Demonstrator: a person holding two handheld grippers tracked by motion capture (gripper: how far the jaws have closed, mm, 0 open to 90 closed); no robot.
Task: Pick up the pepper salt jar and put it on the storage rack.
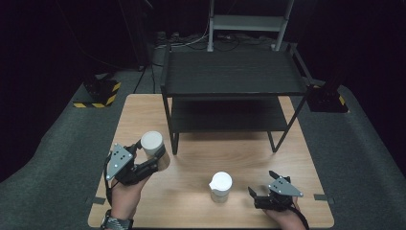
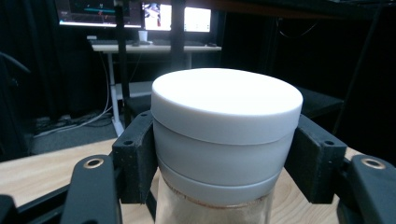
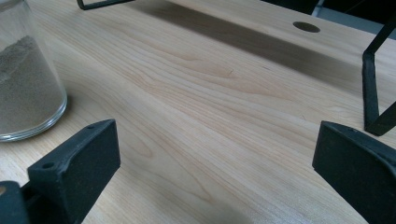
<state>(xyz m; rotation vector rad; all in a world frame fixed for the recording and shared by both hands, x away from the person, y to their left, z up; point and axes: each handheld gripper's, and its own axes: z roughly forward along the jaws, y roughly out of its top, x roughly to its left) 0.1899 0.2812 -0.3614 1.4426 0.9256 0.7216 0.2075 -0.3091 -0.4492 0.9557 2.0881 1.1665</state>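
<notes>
The black two-tier shelf [image 1: 232, 91] at the far side of the tabletop [image 1: 201, 158] carries nothing, so the work looks barely begun: one jar is picked up, none is placed. The white-lidded glass jar [image 2: 224, 140] sits between the jaws of the left hand-held gripper [image 1: 143, 160], pinched just under its lid, near the shelf's front left leg. A second jar [image 1: 220, 186] stands on the tabletop just left of the right hand-held gripper [image 1: 261, 184], whose jaws are spread over bare wood.
</notes>
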